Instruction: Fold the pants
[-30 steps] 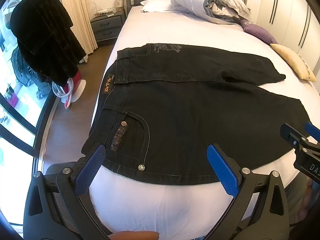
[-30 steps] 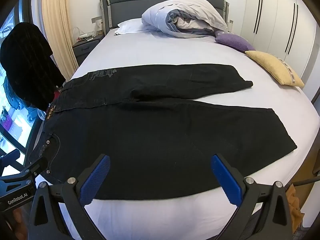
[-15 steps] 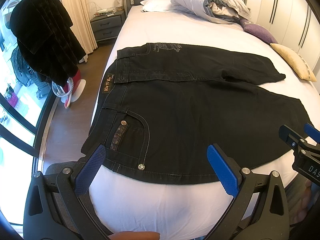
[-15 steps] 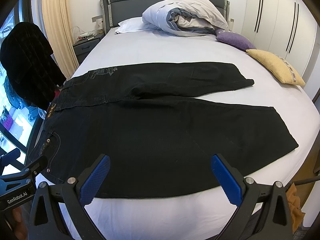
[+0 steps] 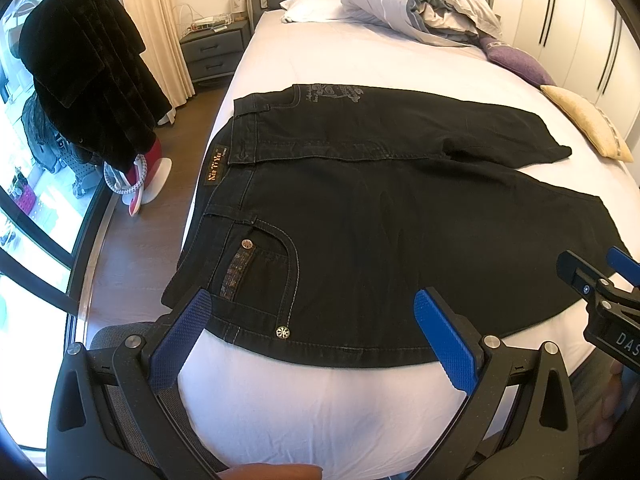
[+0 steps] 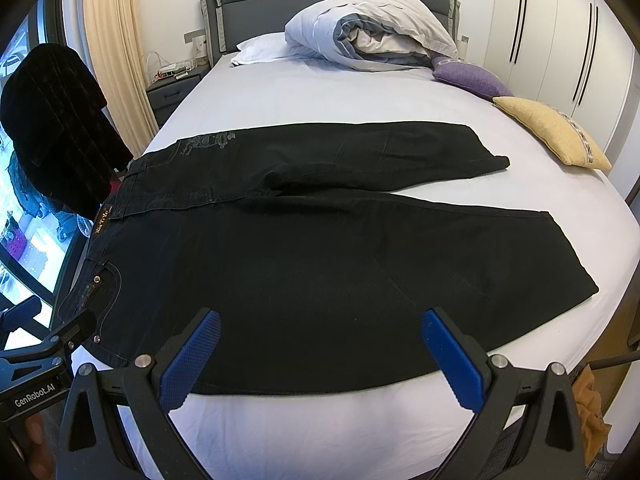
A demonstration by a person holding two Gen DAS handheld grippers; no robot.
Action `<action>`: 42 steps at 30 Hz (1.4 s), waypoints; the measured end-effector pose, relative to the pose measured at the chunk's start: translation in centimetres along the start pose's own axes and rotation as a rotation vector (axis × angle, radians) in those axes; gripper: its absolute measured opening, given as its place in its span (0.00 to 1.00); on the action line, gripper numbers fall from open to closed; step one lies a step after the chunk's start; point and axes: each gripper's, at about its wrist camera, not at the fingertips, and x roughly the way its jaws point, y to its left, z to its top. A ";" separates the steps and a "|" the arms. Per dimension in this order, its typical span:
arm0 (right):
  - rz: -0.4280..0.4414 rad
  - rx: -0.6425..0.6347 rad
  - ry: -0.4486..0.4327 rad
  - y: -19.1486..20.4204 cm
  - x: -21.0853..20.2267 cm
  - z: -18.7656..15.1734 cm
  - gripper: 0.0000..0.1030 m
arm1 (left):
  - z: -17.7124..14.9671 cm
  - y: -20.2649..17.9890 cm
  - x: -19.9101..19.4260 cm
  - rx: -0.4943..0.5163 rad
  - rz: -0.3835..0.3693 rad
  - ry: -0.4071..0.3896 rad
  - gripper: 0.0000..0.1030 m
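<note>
One pair of black pants [image 5: 380, 232] lies flat across the bed [image 5: 360, 60], waistband toward 9 o'clock, two legs toward 3 o'clock. Left gripper [image 5: 312, 332] and right gripper [image 6: 320, 344] hover at 6 o'clock, fingers spread wide, holding nothing. Two cushions [image 6: 552, 132] sit at 2 o'clock.

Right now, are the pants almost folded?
Not yet. The black pants lie spread flat on the bed, legs apart, no fold made. Both the left tongs and the right tongs hang open near the closest edge, holding nothing. All folding is left.
</note>
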 end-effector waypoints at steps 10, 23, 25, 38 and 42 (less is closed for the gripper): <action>0.001 0.000 0.001 0.1 0.1 -0.2 1.00 | 0.0 0.0 0.0 0.000 0.000 0.001 1.00; 0.001 0.000 0.003 0.1 0.2 -0.3 1.00 | 0.0 0.0 0.0 0.000 0.001 0.003 1.00; 0.002 0.000 0.004 0.2 0.3 -0.3 1.00 | 0.0 0.0 0.0 0.000 0.000 0.003 1.00; 0.006 0.002 0.010 0.4 0.6 -0.6 1.00 | -1.1 -0.2 0.5 0.001 -0.003 0.007 1.00; 0.011 0.002 0.018 0.6 1.1 -0.8 1.00 | -1.3 -0.1 0.5 0.001 -0.008 0.012 1.00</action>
